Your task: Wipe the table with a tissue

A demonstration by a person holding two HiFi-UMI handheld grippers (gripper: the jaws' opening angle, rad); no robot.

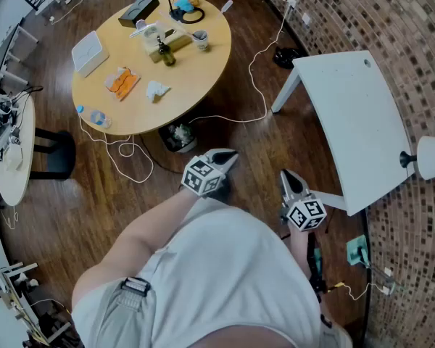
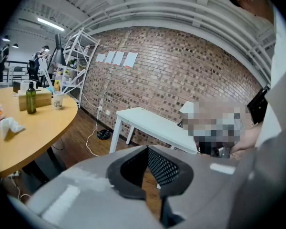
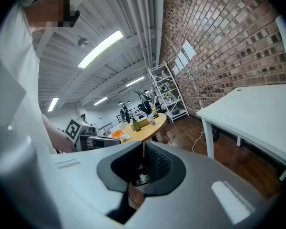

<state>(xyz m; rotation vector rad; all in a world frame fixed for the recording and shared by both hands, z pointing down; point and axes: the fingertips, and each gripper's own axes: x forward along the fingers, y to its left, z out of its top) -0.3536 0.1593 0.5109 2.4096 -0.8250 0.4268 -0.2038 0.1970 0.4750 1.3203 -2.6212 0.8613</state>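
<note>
Left gripper (image 1: pixel 228 155) and right gripper (image 1: pixel 286 177): jaws closed, empty. I see open floor (image 1: pixel 235 138) before the round tabletop's (image 1: pixel 190 96) edge at eleven o'clock, tissue (image 1: pixel 157 90) near it.

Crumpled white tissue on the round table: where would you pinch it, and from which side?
The tissue lies loose and low on the round table, apart from the orange packet. Probably best: come straight down from above and pinch its raised, bunched middle, where the folds give jaws something to close on.

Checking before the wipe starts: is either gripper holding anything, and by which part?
Nothing: left gripper and right gripper are both shut and empty.
</note>
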